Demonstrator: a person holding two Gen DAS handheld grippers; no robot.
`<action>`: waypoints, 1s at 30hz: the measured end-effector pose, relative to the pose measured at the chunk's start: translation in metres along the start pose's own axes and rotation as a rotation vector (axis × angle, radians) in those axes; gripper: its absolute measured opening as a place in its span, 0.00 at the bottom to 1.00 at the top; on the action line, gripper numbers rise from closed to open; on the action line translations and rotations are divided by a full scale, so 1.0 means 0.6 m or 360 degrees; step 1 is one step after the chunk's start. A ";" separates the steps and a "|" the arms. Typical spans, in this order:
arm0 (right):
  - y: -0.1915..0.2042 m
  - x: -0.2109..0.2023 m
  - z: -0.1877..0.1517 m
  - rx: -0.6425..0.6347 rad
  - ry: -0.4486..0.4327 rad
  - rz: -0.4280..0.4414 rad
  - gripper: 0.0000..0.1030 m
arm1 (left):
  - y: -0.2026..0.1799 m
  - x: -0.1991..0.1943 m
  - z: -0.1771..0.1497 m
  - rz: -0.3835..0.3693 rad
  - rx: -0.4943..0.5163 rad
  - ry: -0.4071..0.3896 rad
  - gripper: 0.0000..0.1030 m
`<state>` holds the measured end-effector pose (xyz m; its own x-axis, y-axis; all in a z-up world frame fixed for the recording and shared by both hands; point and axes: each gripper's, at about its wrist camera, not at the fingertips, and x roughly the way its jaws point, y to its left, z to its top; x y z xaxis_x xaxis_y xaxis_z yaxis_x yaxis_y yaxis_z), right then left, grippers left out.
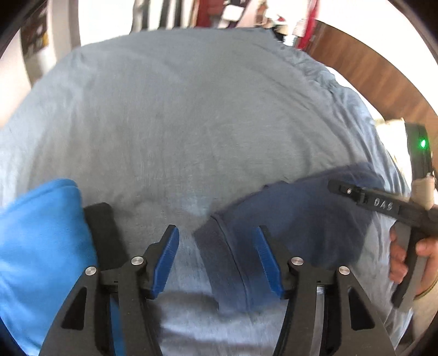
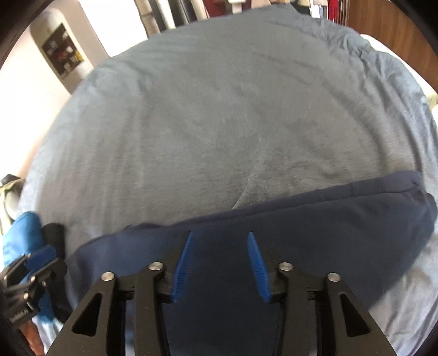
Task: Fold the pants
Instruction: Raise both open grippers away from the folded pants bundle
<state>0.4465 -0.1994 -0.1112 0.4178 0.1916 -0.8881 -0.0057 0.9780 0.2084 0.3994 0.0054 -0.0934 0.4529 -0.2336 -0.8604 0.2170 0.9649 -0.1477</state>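
Dark navy pants (image 2: 301,232) lie on a grey-blue bed sheet (image 2: 219,109), stretching left to right across the near part of the bed. In the left wrist view one end of the pants (image 1: 301,219), with a ribbed band, lies under and to the right of my left gripper (image 1: 217,235). The left gripper is open and empty above that end. My right gripper (image 2: 219,238) is open and empty, hovering over the middle of the pants. The right gripper also shows in the left wrist view (image 1: 383,205), held by a hand.
A bright blue garment (image 1: 38,246) and a black one (image 1: 101,227) lie at the left of the bed. A wooden headboard (image 1: 369,71) runs along the right. Hanging clothes (image 1: 219,13) are beyond the far edge.
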 end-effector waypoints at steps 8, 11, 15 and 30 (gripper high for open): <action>-0.010 -0.130 -0.088 -0.0135 -0.0110 -0.0032 0.48 | -0.046 -0.054 -0.089 0.0049 0.0054 -0.0083 0.55; -0.021 -0.152 -0.120 -0.0178 -0.0099 -0.0066 0.48 | -0.063 -0.045 -0.116 0.0146 0.0089 -0.0094 0.55; -0.030 -0.147 -0.162 -0.0266 -0.0028 -0.0132 0.48 | -0.071 -0.021 -0.138 0.0255 0.0185 -0.0087 0.55; -0.035 -0.053 -0.208 -0.0470 0.0196 -0.0007 0.48 | -0.055 0.049 -0.146 0.0266 0.0197 0.0017 0.53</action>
<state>0.3202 -0.2159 -0.1387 0.3055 0.1784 -0.9353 -0.2753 0.9569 0.0926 0.3297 -0.0228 -0.1567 0.4825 -0.0693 -0.8732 0.2445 0.9679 0.0582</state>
